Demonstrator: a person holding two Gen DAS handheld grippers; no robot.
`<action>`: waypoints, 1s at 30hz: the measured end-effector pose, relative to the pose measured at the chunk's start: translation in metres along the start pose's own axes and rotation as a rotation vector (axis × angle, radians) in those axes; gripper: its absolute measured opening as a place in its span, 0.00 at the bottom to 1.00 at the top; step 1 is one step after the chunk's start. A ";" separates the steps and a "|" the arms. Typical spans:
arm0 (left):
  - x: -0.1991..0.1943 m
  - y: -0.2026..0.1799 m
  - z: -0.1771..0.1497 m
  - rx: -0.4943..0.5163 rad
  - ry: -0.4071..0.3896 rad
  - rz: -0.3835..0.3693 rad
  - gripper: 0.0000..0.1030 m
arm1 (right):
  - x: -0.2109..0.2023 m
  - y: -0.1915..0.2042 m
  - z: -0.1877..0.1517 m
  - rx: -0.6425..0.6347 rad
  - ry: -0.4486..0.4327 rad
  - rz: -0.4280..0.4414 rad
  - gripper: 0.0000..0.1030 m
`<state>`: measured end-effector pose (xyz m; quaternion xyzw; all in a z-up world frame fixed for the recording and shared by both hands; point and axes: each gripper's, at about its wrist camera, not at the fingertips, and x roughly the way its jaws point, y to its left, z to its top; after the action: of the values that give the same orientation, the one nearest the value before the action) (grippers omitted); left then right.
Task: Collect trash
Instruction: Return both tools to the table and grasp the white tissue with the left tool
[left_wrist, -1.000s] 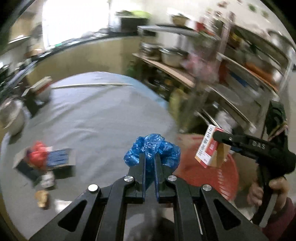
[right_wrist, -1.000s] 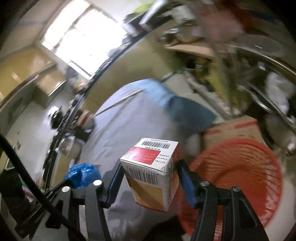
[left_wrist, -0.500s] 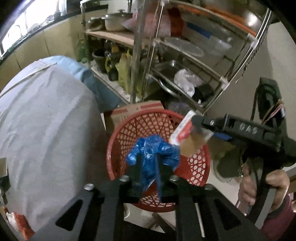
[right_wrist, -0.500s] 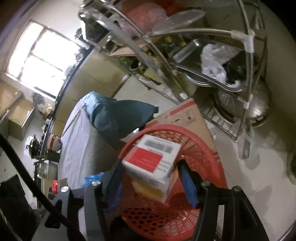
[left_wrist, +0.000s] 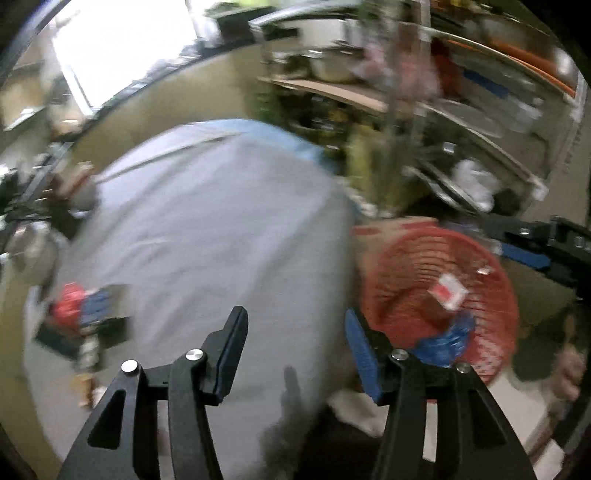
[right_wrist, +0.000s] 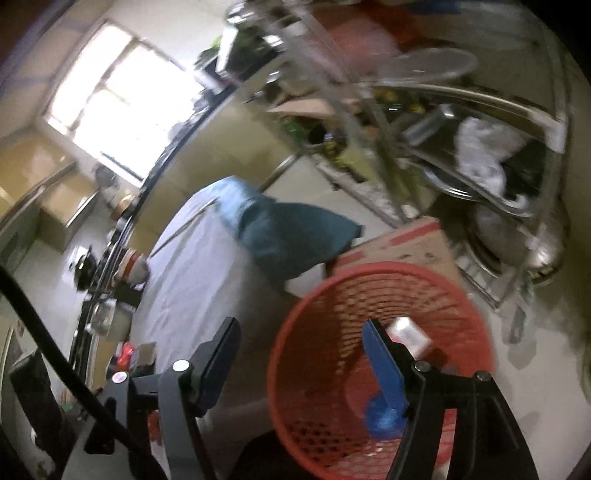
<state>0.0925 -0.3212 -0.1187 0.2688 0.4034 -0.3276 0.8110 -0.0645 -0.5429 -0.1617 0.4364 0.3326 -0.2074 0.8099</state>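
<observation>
Two pieces now lie in the red basket (right_wrist: 380, 365) on the floor off the tabletop's (left_wrist: 207, 236) right edge: one blue bag (right_wrist: 382, 417), one small carton (right_wrist: 408, 332). My left hand-held gripper (left_wrist: 293, 350) and right hand-held gripper (right_wrist: 301, 358) have just been opening; both gape apart, nothing between them. This drop looks finished. Next I'd go for the blurred litter cluster (left_wrist: 79, 314) at the tabletop's left edge; count unclear.

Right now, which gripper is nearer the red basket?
Right. The right gripper hangs open at the red basket's rim; the left gripper is open over the table edge beside it.
</observation>
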 end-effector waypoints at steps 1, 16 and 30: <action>-0.005 0.011 -0.004 -0.017 -0.006 0.035 0.55 | 0.003 0.009 -0.001 -0.019 0.006 0.008 0.70; -0.050 0.163 -0.084 -0.315 -0.007 0.313 0.59 | 0.049 0.194 -0.053 -0.361 0.116 0.183 0.70; -0.069 0.217 -0.128 -0.456 -0.024 0.358 0.60 | 0.065 0.288 -0.107 -0.545 0.186 0.260 0.70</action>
<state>0.1621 -0.0709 -0.0915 0.1426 0.4031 -0.0834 0.9001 0.1228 -0.3018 -0.0872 0.2594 0.3899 0.0356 0.8828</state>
